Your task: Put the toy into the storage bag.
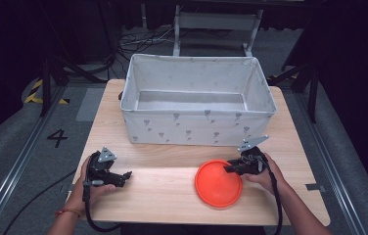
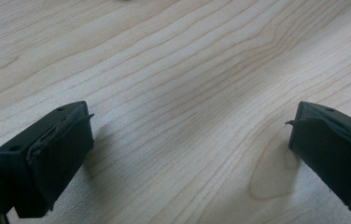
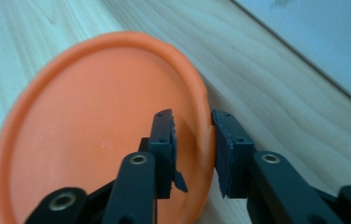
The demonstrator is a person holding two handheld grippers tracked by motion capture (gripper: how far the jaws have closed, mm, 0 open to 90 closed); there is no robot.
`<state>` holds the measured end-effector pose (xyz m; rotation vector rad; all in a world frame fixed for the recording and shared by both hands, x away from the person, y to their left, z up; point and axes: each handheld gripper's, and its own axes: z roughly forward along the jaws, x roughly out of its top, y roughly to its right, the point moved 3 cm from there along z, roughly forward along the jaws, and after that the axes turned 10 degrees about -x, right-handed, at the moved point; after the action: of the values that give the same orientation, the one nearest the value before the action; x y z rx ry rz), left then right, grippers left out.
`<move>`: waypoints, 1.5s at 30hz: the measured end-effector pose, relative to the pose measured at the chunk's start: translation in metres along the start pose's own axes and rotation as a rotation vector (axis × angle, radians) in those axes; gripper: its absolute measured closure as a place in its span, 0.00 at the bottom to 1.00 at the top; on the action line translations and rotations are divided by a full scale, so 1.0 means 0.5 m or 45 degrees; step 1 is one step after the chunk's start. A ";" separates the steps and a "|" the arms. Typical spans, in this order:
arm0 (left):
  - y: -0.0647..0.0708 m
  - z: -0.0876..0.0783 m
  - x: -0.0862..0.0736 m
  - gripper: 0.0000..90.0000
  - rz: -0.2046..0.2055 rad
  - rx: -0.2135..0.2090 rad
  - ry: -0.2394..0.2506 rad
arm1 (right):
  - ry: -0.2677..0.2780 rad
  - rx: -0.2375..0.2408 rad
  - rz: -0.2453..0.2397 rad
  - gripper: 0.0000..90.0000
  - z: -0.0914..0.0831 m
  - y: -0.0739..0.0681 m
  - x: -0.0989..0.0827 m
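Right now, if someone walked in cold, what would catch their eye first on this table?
The bright orange plate near the front right of the wooden table stands out first, with the right tool straddling its rim, one jaw inside and one outside. Behind it sits a large empty white fabric bin with a small grey print, taking up the far half of the table. The left tool rests open over bare wood at front left.

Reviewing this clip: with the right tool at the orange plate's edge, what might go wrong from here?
1. The right tool straddles only the thin rim of the orange plate, one jaw inside and one outside; such a narrow bite may let the plate slip or swing when lifted.
2. The fabric bin stands just beyond the plate, so a low lift could catch its soft front wall.
3. The left tool is open over bare table, giving no support.
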<state>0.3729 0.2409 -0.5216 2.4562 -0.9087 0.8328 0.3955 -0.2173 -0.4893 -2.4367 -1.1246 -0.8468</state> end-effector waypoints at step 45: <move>-0.001 -0.001 0.000 0.01 0.011 0.007 0.000 | 0.287 -0.280 -0.421 0.92 -0.332 -0.048 0.130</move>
<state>0.3731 0.2414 -0.5214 2.4588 -0.9182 0.8398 0.3474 -0.2494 -0.3189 -2.2752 -1.4321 -1.3749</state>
